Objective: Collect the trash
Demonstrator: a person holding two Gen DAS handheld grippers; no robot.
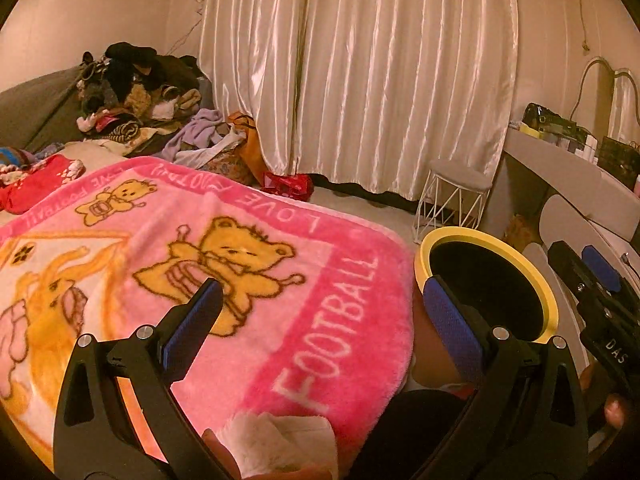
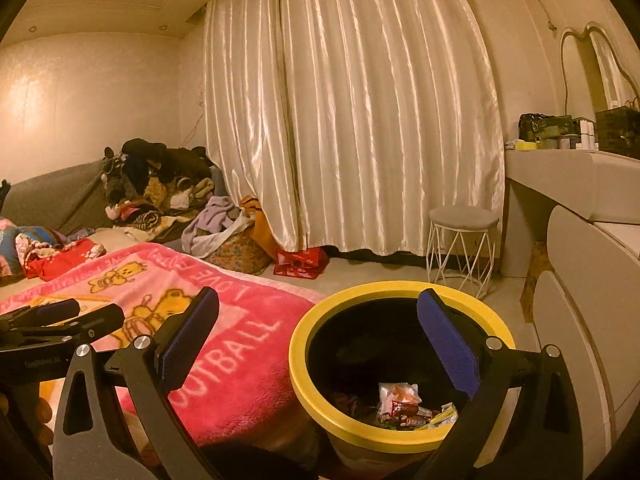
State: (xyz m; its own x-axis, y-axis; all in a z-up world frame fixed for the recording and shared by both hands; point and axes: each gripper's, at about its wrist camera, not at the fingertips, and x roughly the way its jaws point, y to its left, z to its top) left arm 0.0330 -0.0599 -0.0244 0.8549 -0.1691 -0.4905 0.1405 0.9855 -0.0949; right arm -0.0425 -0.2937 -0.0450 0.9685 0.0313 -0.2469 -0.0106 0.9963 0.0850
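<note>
- Left hand-held gripper [image 1: 320,320]: jaws spread wide, nothing between the blue pads; it hangs over the bed edge, aimed toward 12 o'clock.
- Crumpled white tissue [image 1: 280,446]: nearest trash, on the pink blanket [image 1: 248,320] at 6 o'clock in the left wrist view, below and behind the fingertips. A fingertip seems to touch it; can't confirm. Likely next pick; the gripper would have to pull back and dip.
- Right hand-held gripper [image 2: 318,328]: also fully open and empty, poised over the bin's mouth. Reads as a drop position, my guess.
- Yellow-rimmed bin [image 2: 304,360]: black inside, on the floor tight against the bed at 3 o'clock from the blanket, so trash travels a short way from bed to bin.
- Wrappers [image 2: 404,408] already lie in the bin's bottom, one white, one red; their print is too small to read.
- Readable text: blanket says "FOOTBALL" along the border and "LOVE" upside-down at the far edge, with teddy bears. "DAS" on the right gripper's body, seen from the left wrist.
- Farther, 1 o'clock: wire-legged stool [image 2: 462,252] by the table [image 2: 568,184].
- 11 o'clock: clothes pile [image 2: 160,192] on the bed. Red bag [image 2: 300,262] on the floor near the curtain [image 2: 352,120]; trash or not, can't tell.
</note>
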